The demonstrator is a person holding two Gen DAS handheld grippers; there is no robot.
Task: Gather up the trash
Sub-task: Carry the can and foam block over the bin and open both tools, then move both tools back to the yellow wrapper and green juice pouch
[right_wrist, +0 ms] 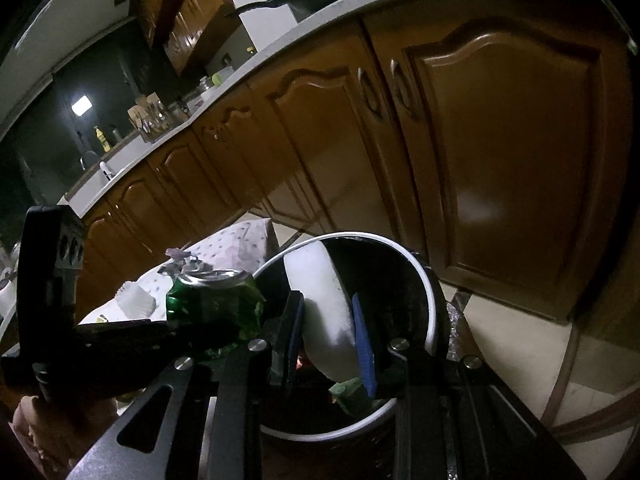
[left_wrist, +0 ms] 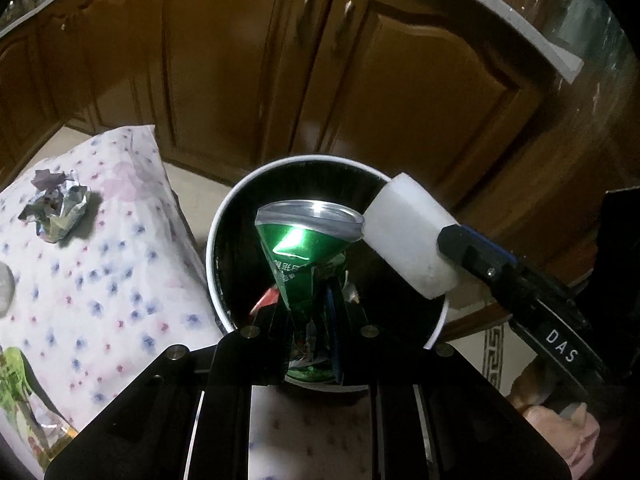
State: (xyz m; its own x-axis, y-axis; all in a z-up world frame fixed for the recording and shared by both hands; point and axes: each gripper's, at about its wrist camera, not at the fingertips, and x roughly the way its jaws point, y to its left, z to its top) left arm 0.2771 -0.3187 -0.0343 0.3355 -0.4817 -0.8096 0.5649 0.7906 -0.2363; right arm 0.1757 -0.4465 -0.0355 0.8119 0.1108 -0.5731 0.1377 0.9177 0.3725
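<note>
My left gripper is shut on a crushed green can and holds it over the black, white-rimmed trash bin. My right gripper is shut on a white foam block above the same bin. The foam block and right gripper show at the bin's right rim in the left wrist view. The can and left gripper show to the left in the right wrist view. More trash lies at the bin's bottom.
A table with a floral cloth stands left of the bin, with a crumpled paper ball on it. A white paper cup liner sits on the table. Brown cabinet doors stand behind the bin.
</note>
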